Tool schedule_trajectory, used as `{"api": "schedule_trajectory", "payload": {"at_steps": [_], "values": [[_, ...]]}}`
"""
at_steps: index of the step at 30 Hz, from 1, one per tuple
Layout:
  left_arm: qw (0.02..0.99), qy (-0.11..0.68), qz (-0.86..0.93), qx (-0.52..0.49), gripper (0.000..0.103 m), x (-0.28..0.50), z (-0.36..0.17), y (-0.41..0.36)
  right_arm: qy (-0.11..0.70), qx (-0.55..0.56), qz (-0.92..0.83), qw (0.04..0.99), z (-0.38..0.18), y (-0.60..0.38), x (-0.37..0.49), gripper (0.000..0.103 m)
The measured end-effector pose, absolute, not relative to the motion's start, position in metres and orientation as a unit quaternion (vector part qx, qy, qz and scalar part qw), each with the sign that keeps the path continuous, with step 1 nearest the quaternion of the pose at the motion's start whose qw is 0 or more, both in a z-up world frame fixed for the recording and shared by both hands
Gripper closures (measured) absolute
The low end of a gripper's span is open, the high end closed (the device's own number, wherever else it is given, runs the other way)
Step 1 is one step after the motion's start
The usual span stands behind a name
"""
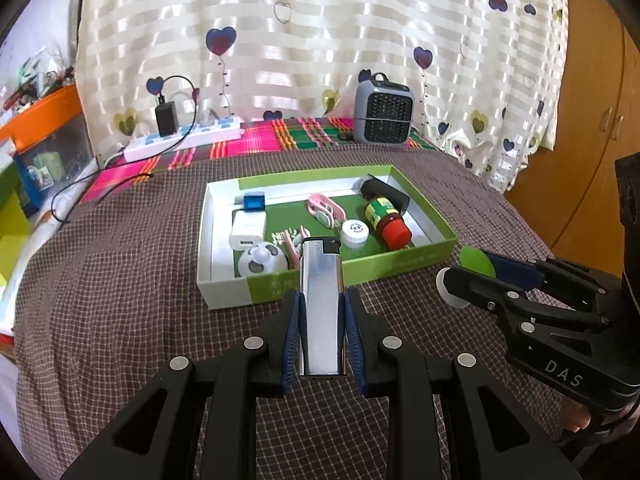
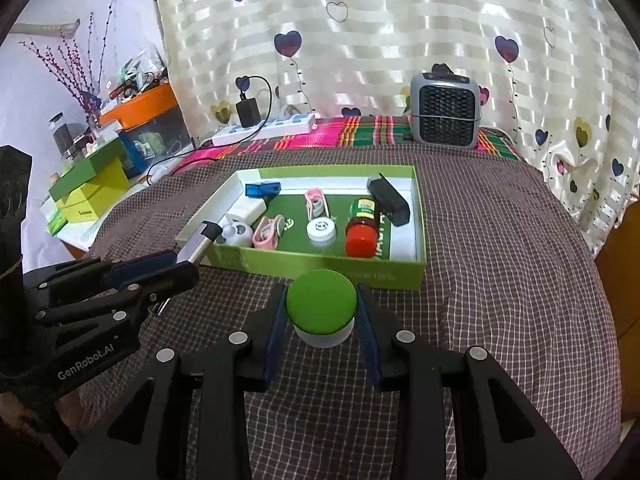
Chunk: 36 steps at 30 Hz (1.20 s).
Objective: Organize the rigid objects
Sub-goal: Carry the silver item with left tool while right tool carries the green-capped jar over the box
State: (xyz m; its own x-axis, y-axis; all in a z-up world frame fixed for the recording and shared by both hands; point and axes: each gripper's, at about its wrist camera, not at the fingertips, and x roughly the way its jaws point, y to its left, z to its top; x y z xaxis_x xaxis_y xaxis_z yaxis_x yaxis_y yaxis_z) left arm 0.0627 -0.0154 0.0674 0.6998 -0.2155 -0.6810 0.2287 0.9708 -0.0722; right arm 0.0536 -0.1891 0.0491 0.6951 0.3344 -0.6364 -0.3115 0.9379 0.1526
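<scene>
1. Between the jaws of the left gripper point(image 1: 321, 320) stands a silver lighter point(image 1: 321, 304); the jaws are clamped on its two long sides, and its black top points forward, away from the gripper.
2. Between the jaws of the right gripper point(image 2: 321, 320) sits a green-capped white jar point(image 2: 321, 308); the jaws press on both sides of its cap.
3. Under both grippers lies a brown checked cloth point(image 1: 120, 280).
4. Just ahead of both pairs of jaws stands an open green box point(image 2: 320, 268) on the cloth, its near wall facing the grippers.
5. Inside the box, on the left gripper's side, lie a white round piece point(image 1: 262, 262), a white charger point(image 1: 248, 230) and a blue piece point(image 1: 254, 202).
6. On the right gripper's side of the box lie a white cap point(image 2: 321, 230), a red-capped bottle point(image 2: 362, 228) and a black bar point(image 2: 390, 200); pink clips point(image 2: 316, 202) lie in the middle.
7. Far beyond the box, a grey heater point(image 2: 444, 116) and a white power strip point(image 2: 264, 130) stand before the curtain point(image 2: 360, 40).
</scene>
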Motion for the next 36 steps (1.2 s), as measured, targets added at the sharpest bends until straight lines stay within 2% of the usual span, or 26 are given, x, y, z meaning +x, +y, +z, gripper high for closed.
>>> {"api": "schedule_trajectory", "payload": {"at_steps": [17, 36], "values": [[0.920, 0.370, -0.127, -0.015, 0.081, 0.107, 0.079, 0.004, 0.346, 0.023, 0.185, 0.920, 0.064, -0.186, 0.087, 0.068], [0.909, 0.395, -0.136, -0.021, 0.081, 0.174, 0.063, 0.000, 0.364, 0.013, 0.182, 0.913, 0.063, -0.175, 0.172, 0.068]]}}
